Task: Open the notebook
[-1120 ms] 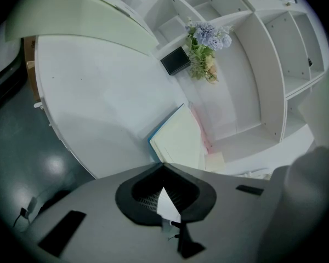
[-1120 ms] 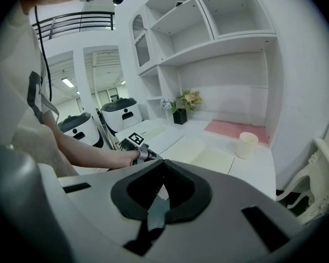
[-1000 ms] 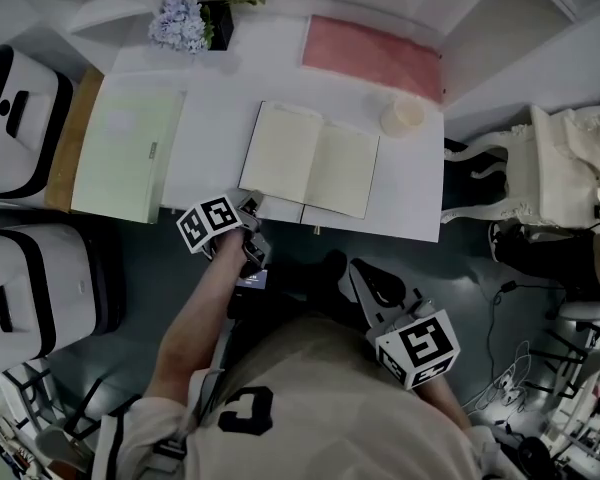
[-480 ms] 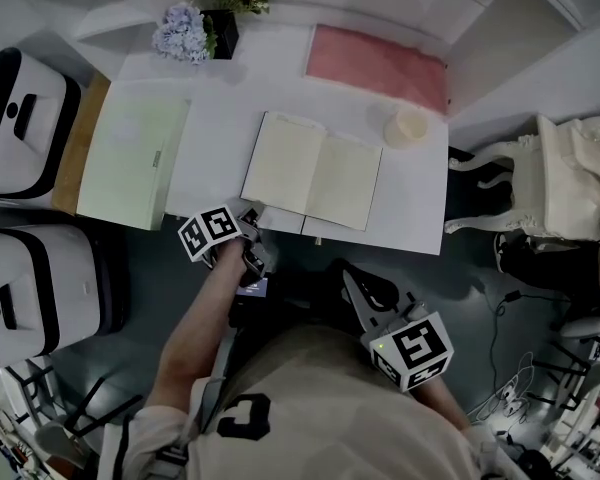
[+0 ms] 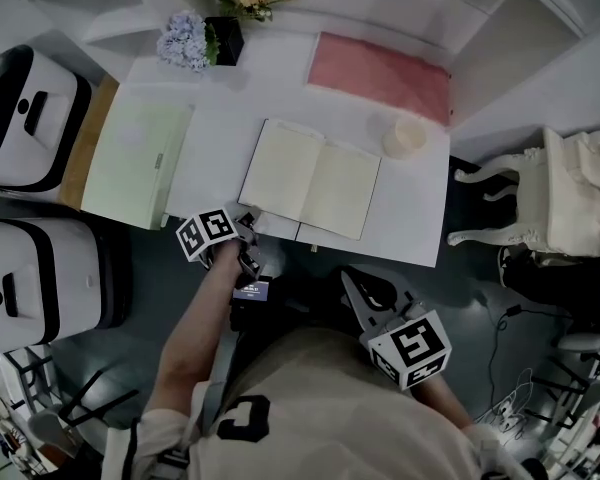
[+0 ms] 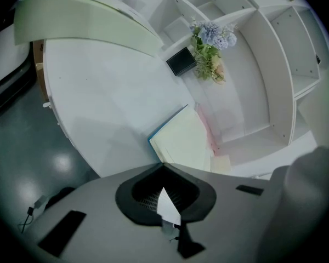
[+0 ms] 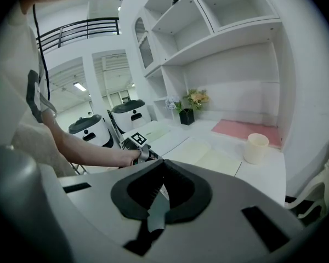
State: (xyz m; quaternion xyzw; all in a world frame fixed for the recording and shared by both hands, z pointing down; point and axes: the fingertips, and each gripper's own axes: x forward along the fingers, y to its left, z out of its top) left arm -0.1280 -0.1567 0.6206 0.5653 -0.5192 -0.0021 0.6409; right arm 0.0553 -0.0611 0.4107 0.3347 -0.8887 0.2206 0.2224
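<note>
The notebook [image 5: 310, 178] lies open flat on the white table [image 5: 220, 138], showing two blank cream pages. It also shows in the left gripper view as the notebook [image 6: 183, 141], and in the right gripper view as the notebook [image 7: 205, 155]. My left gripper [image 5: 248, 221] hovers at the table's front edge, just off the notebook's near-left corner, and its jaws are shut and empty [image 6: 163, 166]. My right gripper [image 5: 352, 280] is held back below the table edge, over the dark floor. It points toward the table, with its jaws shut on nothing [image 7: 163, 163].
A pale green closed book [image 5: 135, 163] lies at the table's left. A cream cup [image 5: 405, 136] stands right of the notebook, with a pink mat [image 5: 380, 73] behind it. Flower pots [image 5: 185, 38] are at the back. White machines [image 5: 25, 118] stand left, a white chair [image 5: 570, 188] right.
</note>
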